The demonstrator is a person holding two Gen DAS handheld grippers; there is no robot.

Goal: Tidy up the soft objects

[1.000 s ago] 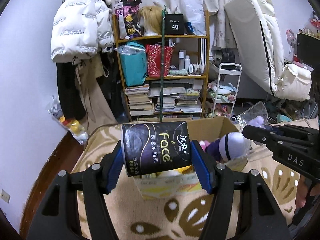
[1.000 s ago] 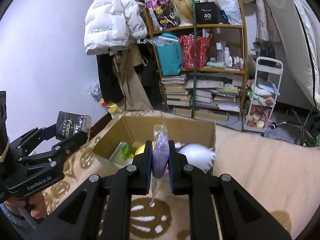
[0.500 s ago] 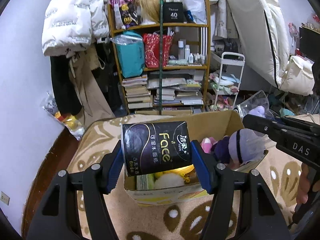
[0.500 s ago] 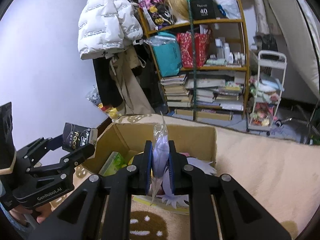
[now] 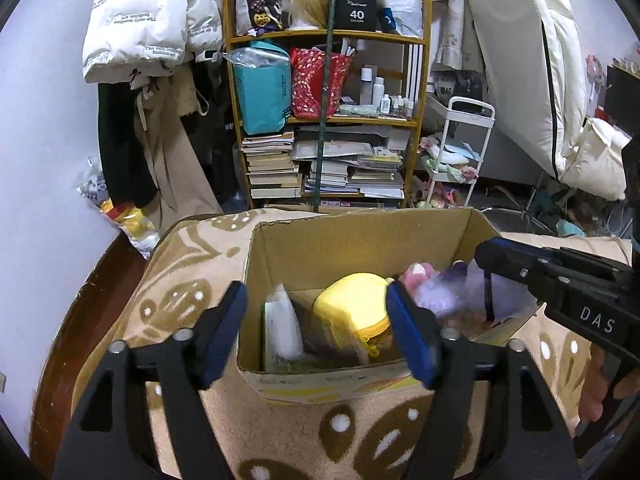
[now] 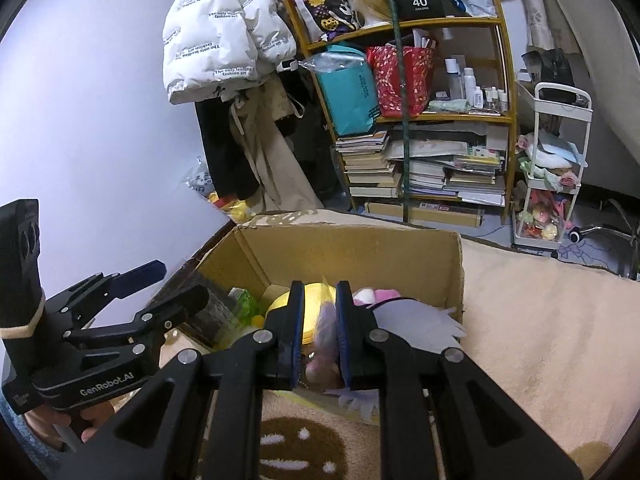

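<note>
An open cardboard box (image 5: 360, 220) (image 6: 344, 236) stands on a beige patterned blanket. My left gripper (image 5: 316, 296) (image 6: 180, 282) hangs over the box's left side; its jaws are opening and nothing is between them. The black tissue pack (image 6: 216, 312) lies in the box just below it, a dark blur (image 5: 320, 340) in the left wrist view. A yellow pouch (image 5: 352, 308) (image 6: 312, 300) and a pink plush (image 5: 416, 274) also lie inside. My right gripper (image 6: 320, 286) (image 5: 486, 252) is shut on a purple plush in a clear bag (image 6: 326, 320) (image 5: 460, 292), low over the box's right side.
Behind the box stands a wooden bookshelf (image 5: 328, 120) with books and bags, and a white trolley (image 5: 460, 152) is to its right. A white puffer jacket (image 5: 152, 20) hangs on the left wall. The blanket (image 6: 540, 320) spreads out right of the box.
The left gripper opened and the black tissue pack dropped out of it into the box. Both grippers sank closer to the box. The right one still holds the bagged plush.
</note>
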